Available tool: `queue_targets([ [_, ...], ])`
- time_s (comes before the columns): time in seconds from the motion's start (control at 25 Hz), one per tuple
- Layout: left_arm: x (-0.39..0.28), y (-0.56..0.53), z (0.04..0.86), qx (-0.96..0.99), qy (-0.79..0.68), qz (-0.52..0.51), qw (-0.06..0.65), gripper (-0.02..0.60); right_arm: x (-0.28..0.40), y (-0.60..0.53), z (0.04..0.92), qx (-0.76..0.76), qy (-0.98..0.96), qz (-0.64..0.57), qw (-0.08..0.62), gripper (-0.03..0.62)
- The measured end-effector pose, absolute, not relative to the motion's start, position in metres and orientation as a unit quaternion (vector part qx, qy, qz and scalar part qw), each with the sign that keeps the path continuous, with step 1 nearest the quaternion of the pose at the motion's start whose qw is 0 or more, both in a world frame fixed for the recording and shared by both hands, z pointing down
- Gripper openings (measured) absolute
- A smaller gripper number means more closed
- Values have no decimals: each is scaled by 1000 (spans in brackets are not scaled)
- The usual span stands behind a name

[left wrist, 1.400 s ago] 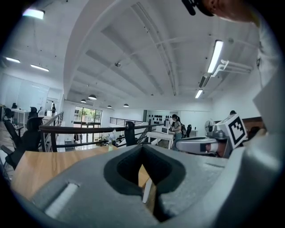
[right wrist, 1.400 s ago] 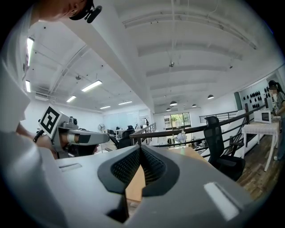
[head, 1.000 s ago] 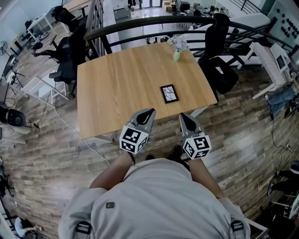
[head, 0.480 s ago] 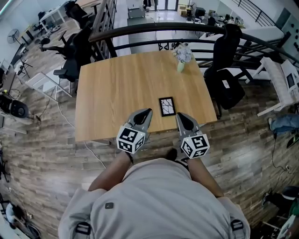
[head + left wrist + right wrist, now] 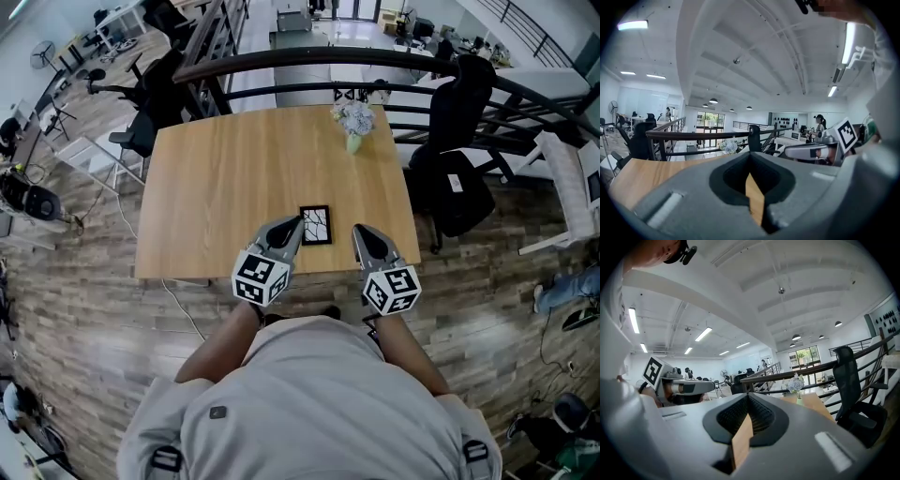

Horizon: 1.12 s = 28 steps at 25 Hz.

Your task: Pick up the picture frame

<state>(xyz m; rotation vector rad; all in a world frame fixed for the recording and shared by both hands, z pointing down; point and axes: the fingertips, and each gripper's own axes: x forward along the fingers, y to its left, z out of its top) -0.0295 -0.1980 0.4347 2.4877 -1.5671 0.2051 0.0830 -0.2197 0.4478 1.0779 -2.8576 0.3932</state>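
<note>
The picture frame (image 5: 315, 225) is a small flat rectangle with a thin black border around a white sheet crossed by dark crack-like lines. It lies face up on the pale, smooth wood-grain table (image 5: 216, 178), close to the near edge. Its long axis runs from the person toward the far edge, with the short sides near and far. The grey, matte left gripper (image 5: 297, 223) has its 2 jaws pressed together on nothing, its tip just beside the frame's left edge. The right gripper (image 5: 359, 232) is likewise closed and empty, a little apart on the frame's right.
</note>
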Motion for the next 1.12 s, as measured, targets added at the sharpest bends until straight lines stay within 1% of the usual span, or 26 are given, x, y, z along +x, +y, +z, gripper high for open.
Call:
queue_targets([
  [0.16, -31, -205, 439, 833, -537, 89, 95, 3, 92, -230, 456, 341, -929, 140, 40, 9],
  [0.32, -30, -205, 456, 826, -542, 98, 121, 3, 99, -239, 469, 340, -926, 159, 46, 9],
  [0.72, -33, -225, 492, 822, -531, 109, 175, 3, 88, -257, 502, 334, -918, 200, 76, 11],
  [1.12, -52, -250, 540, 816, -505, 125, 253, 3, 68, -272, 554, 332, -898, 260, 126, 36],
])
